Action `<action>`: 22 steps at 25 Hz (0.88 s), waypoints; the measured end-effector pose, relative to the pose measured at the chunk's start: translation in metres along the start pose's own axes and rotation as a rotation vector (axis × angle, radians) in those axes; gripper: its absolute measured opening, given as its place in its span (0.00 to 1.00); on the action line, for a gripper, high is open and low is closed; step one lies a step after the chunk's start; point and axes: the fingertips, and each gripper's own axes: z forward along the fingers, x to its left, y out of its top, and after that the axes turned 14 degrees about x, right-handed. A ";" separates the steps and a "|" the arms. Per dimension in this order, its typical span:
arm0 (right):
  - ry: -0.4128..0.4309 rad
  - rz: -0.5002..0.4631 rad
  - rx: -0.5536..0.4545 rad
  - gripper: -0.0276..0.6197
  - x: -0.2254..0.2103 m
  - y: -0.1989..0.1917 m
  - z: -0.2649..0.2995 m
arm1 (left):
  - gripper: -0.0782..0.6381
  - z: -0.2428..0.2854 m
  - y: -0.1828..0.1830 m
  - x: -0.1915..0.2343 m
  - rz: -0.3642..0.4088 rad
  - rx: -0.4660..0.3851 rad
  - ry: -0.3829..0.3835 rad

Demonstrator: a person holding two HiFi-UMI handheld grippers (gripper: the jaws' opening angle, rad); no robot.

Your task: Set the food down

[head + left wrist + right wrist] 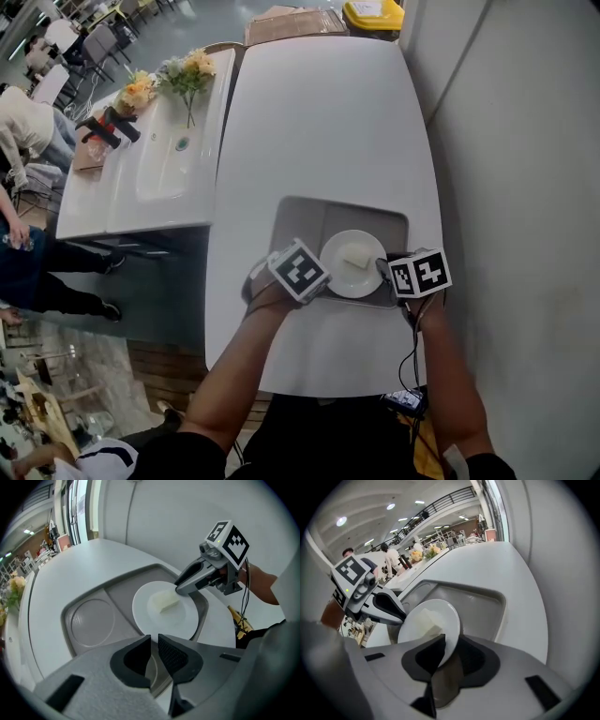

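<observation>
1. A white surface (319,112) holds a grey tray (298,217) at its near end.
2. The tray has two parts. Its left part (91,623) has a round ring pressed into it.
3. A white plate (339,277) is over the right part of the tray. I cannot tell if it lies flat there.
4. The food (356,260), a pale block, lies in the middle of the plate.
5. The left claw (154,643) is almost closed. It pinches the plate's near left rim.
6. The right claw (451,641) is partly open. The plate's right rim stands between its jaws, and one jaw is clear of the rim.
7. Flowers (187,73) stand on the other surface (159,178), far to the left.
</observation>
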 end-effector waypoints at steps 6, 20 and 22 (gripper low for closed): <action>-0.090 -0.083 -0.089 0.14 0.002 0.007 -0.019 | 0.16 -0.001 -0.018 -0.009 0.019 0.014 0.041; 0.364 -0.363 -0.732 0.07 0.209 -0.072 -0.156 | 0.16 -0.152 -0.122 -0.109 0.041 -1.039 -0.168; 0.376 -0.335 -0.793 0.07 0.233 -0.092 -0.156 | 0.16 -0.157 -0.148 -0.127 0.053 -1.099 -0.186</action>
